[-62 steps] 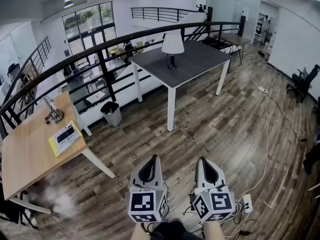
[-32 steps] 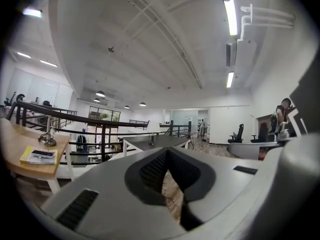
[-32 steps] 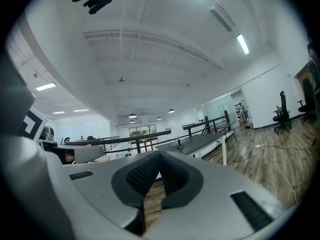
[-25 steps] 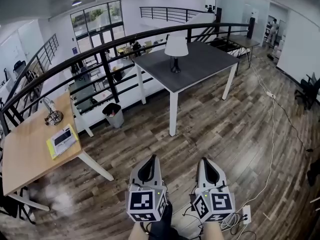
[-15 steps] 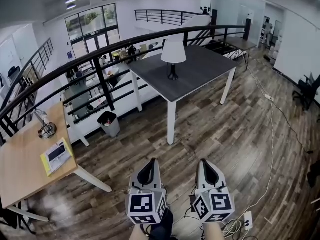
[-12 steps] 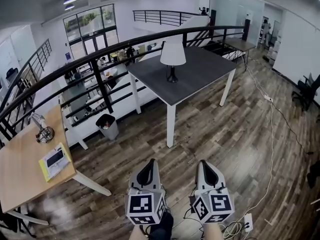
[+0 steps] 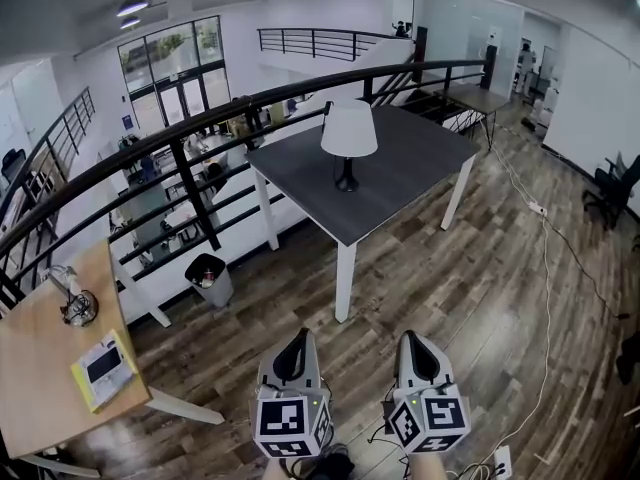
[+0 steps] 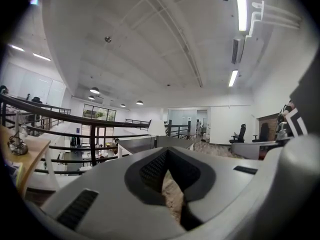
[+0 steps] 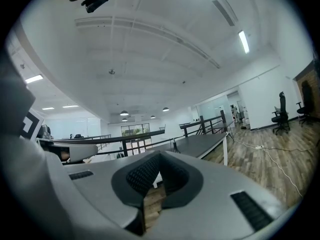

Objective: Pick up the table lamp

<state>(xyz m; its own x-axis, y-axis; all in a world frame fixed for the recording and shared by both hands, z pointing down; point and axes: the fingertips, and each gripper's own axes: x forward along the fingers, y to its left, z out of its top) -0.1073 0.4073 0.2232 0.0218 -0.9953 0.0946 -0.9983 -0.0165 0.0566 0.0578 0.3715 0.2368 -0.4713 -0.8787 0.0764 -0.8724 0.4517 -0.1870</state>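
The table lamp (image 7: 348, 138), with a white shade on a dark stem and base, stands upright on a dark grey table (image 7: 410, 163) well ahead of me in the head view. Both grippers are low in that view, side by side, pointing level toward the table with a stretch of wooden floor between. My left gripper (image 7: 298, 338) is shut with nothing in it, and so is my right gripper (image 7: 412, 340). In the left gripper view the shade (image 8: 156, 127) shows small and far beyond the closed jaws. The right gripper view shows the grey table (image 9: 200, 144) far off.
A black curved railing (image 7: 200, 128) runs behind the grey table. A light wooden table (image 7: 40, 388) with a yellow book (image 7: 100, 368) stands at the left, and a bin (image 7: 208, 278) by the railing. A cable (image 7: 545, 298) and power strip (image 7: 503, 460) lie on the floor at right.
Both grippers have moved forward together over the floor toward the grey table. The lamp looks nearer, and the wooden table has slid toward the lower left. Jaws unchanged.
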